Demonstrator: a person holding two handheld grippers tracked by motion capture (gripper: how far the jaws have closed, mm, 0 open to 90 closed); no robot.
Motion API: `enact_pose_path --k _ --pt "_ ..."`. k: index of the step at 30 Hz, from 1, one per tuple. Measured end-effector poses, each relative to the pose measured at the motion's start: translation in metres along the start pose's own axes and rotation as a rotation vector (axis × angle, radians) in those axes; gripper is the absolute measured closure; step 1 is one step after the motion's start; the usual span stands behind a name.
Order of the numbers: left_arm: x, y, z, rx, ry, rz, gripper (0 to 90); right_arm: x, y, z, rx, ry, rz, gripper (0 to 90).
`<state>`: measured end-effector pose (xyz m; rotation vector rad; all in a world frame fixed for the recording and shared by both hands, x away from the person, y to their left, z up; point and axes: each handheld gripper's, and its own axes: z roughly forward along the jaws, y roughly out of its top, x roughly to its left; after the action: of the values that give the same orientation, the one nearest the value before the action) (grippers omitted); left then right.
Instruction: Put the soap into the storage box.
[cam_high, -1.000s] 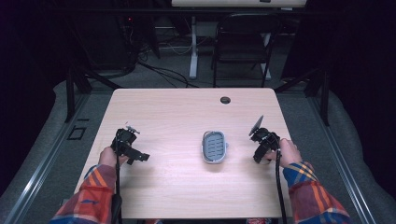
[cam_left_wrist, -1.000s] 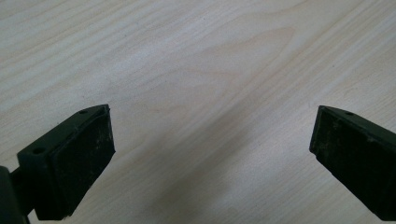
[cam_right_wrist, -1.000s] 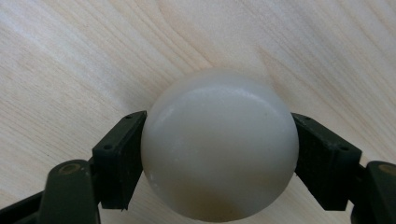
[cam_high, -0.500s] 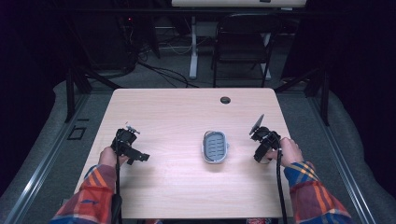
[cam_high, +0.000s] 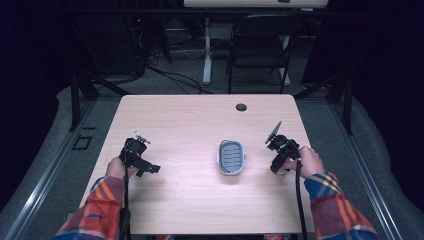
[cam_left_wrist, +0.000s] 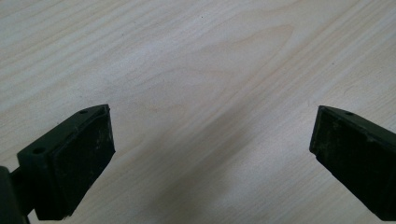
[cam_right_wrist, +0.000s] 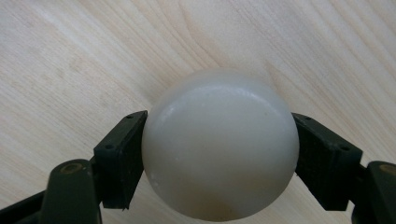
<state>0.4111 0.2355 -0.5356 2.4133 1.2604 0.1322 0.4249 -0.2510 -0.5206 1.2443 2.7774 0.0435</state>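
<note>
The right gripper (cam_right_wrist: 219, 154) is clamped on a smooth off-white rounded object (cam_right_wrist: 220, 144), kind of egg- or ball-shaped. One black jaw presses each side of it, and the right gripper view shows pale wood grain right behind it. From the high view that right gripper (cam_high: 281, 156) sits near the right edge of the light wooden table (cam_high: 200, 200), about halfway between the far and near edges, with the person's right hand (cam_high: 306, 161) wrapped around its back end and a cable trailing off toward the near edge. The white thing itself is pretty much hidden by the gripper from up there.

The left gripper (cam_left_wrist: 210, 154) has its jaws wide apart with nothing between them, just bare tabletop in the gap. In the high view the left gripper (cam_high: 137, 157) is near the left edge of the table, roughly level with the other one, held by the left hand (cam_high: 116, 167). Both sleeves are orange, blue and yellow plaid.

Between the two grippers, a bit closer to the right one, is a small grey oval dish with a ribbed blue insert (cam_high: 231, 157), well apart from both. Near the far edge there's a small dark round hole (cam_high: 241, 107) in the tabletop. A dark chair (cam_high: 260, 45) stands on the floor beyond the far edge.
</note>
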Motion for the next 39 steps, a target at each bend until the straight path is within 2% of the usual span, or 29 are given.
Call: enact_pose_path --k 1,3,6,10,12,13,14,15,16,18,19,22,23,24,30,31,32,33,39 --pt "0.000 0.000 0.000 0.000 0.000 0.000 0.0 -0.001 0.001 -0.002 0.021 -0.004 -0.018 24.5" --pt "0.000 0.000 0.000 0.002 0.001 0.001 0.0 0.002 0.001 -0.002 -0.012 0.007 0.008 24.5" --pt "0.000 0.000 0.000 0.006 0.003 0.007 0.0 0.004 0.002 -0.005 0.004 0.005 -0.007 24.5" --pt "0.000 0.000 0.000 0.006 0.003 0.008 0.0 0.008 0.003 -0.006 -0.017 0.007 -0.012 24.5" --pt "0.000 0.000 0.000 0.005 0.001 0.006 0.0 0.009 0.005 -0.008 0.004 0.006 -0.028 24.5" --pt "0.000 0.000 0.000 0.006 0.001 0.006 0.0 0.012 0.004 -0.005 -0.040 0.010 0.000 24.5" --pt "0.000 0.000 0.000 0.006 0.001 0.006 0.0 0.011 0.007 -0.008 -0.006 0.005 -0.026 24.5" --pt "0.000 0.000 0.000 0.006 0.000 0.007 0.0 0.011 0.008 -0.010 -0.001 0.003 -0.035 24.5" --pt "0.000 0.000 0.000 0.005 0.000 0.006 0.0 0.012 0.009 -0.009 -0.022 0.006 -0.028 24.5" --pt "0.000 0.000 0.000 0.005 -0.001 0.008 0.0 0.012 0.011 -0.012 -0.001 0.001 -0.042 24.5" --pt "0.000 0.000 0.000 0.005 -0.001 0.009 0.0 0.014 0.012 -0.012 -0.013 0.008 -0.031 24.5" --pt "0.000 0.000 0.000 0.006 -0.002 0.008 0.0 0.015 0.015 -0.014 -0.006 0.002 -0.050 24.6" --pt "0.000 0.000 0.000 0.006 -0.004 0.008 0.0 0.017 0.015 -0.013 -0.029 0.008 -0.031 24.5" --pt "0.000 0.000 0.000 0.006 -0.002 0.009 0.0 0.016 0.017 -0.015 -0.007 -0.001 -0.059 24.6" --pt "0.000 0.000 0.000 0.009 -0.004 0.010 0.0 0.020 0.023 -0.017 -0.011 -0.001 -0.057 24.6" --pt "-0.001 0.000 0.000 0.009 -0.005 0.010 0.0 0.020 0.024 -0.019 0.002 -0.002 -0.076 24.6" --pt "-0.001 0.000 0.000 0.010 -0.005 0.010 0.0 0.021 0.025 -0.018 -0.009 -0.002 -0.066 24.6" --pt "-0.001 0.000 0.000 0.010 -0.005 0.010 0.0 0.021 0.027 -0.021 0.008 -0.006 -0.081 24.6" --pt "-0.001 0.001 0.001 0.011 -0.007 0.015 0.0 0.022 0.032 -0.026 0.006 -0.011 -0.089 24.6"
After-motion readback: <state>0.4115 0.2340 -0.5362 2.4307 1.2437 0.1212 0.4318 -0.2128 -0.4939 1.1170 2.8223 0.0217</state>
